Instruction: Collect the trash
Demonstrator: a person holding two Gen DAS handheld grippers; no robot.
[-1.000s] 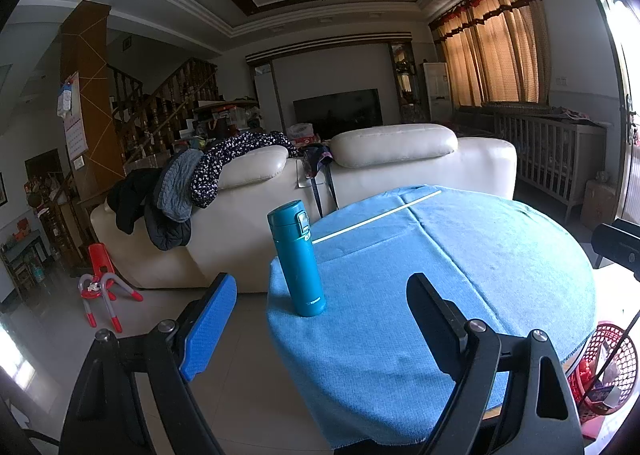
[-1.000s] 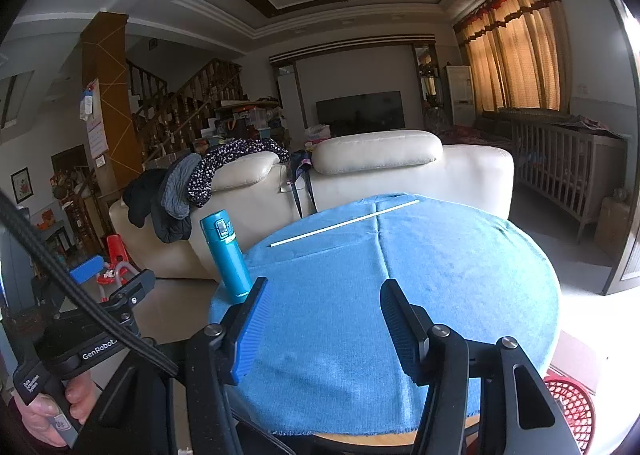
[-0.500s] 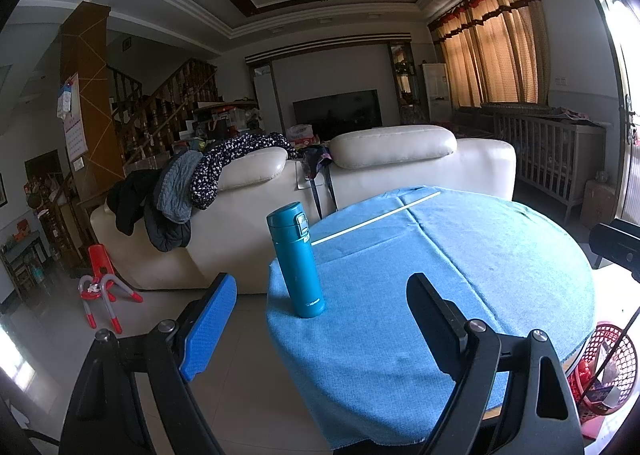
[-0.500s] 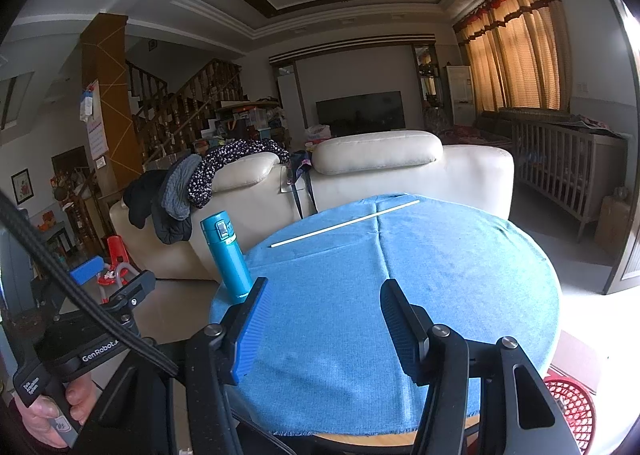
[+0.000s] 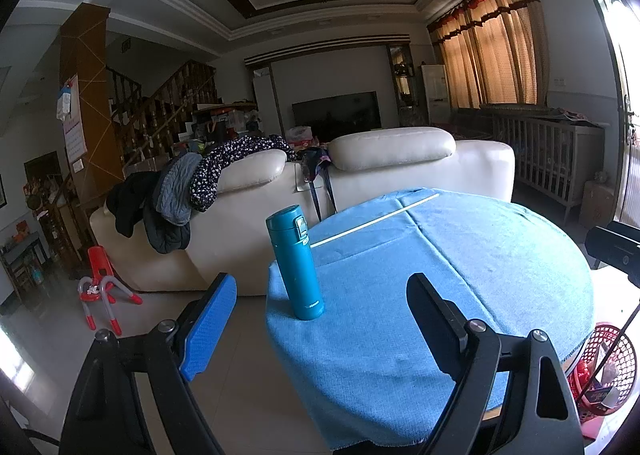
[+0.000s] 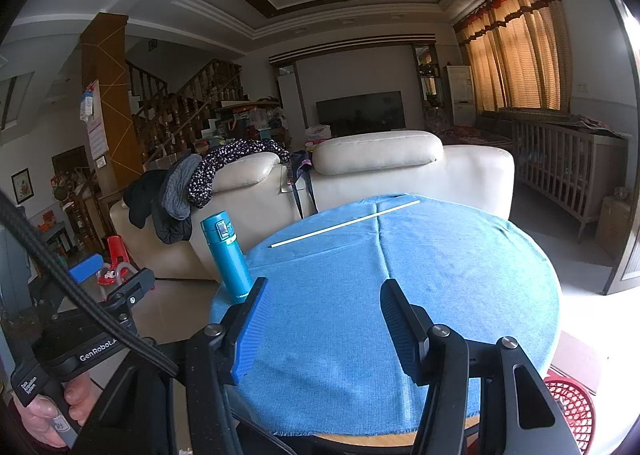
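A round table with a blue cloth [image 5: 460,275] [image 6: 400,275] fills the middle of both views. A long thin white stick [image 5: 374,219] [image 6: 346,224] lies across its far side. A teal flask [image 5: 296,261] [image 6: 226,255] stands upright near the left edge. A red mesh waste basket [image 5: 608,367] [image 6: 572,411] with some items inside stands on the floor at the table's right. My left gripper [image 5: 320,319] is open and empty at the table's near left edge. My right gripper [image 6: 324,319] is open and empty over the near side.
A white leather sofa [image 5: 360,183] with clothes draped on it stands just behind the table. A red child's chair [image 5: 100,287] is on the floor at left. A wooden crib [image 5: 548,151] is along the right wall. The left handle and hand [image 6: 60,375] show in the right wrist view.
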